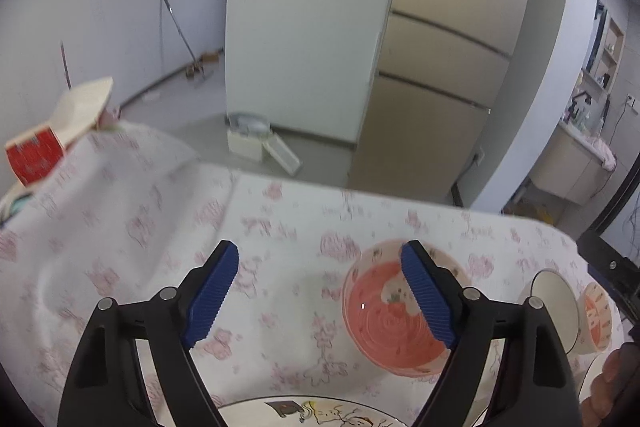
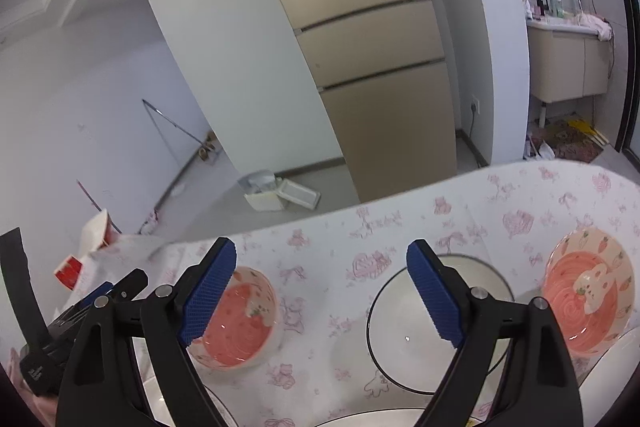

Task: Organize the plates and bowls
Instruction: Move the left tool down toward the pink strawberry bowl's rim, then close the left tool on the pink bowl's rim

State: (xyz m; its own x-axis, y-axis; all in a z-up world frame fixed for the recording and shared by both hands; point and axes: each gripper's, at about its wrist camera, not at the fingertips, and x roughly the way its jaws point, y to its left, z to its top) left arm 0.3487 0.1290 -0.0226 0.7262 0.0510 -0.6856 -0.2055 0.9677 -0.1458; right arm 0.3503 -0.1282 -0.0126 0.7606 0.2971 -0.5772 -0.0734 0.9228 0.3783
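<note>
My left gripper (image 1: 320, 247) hangs open over the floral tablecloth (image 1: 120, 227), nothing between its blue pads (image 1: 212, 291). A pink bowl (image 1: 384, 331) stands just behind its right finger. A cartoon-printed white plate (image 1: 320, 411) lies under it at the bottom edge. Further right are a black-rimmed white bowl (image 1: 556, 303) and a second pink bowl (image 1: 596, 319). My right gripper (image 2: 320, 247) is open too, over cloth between the pink bowl (image 2: 240, 327) and the white bowl (image 2: 404, 323). The rabbit-patterned pink bowl (image 2: 588, 299) stands at the right.
A red and white carton (image 1: 36, 155) sits at the table's far left. The table's far edge (image 2: 360, 207) drops to the floor, where a white box (image 2: 280, 195) stands before a beige fridge (image 2: 380, 67). More white plates (image 2: 616, 379) show at the bottom right.
</note>
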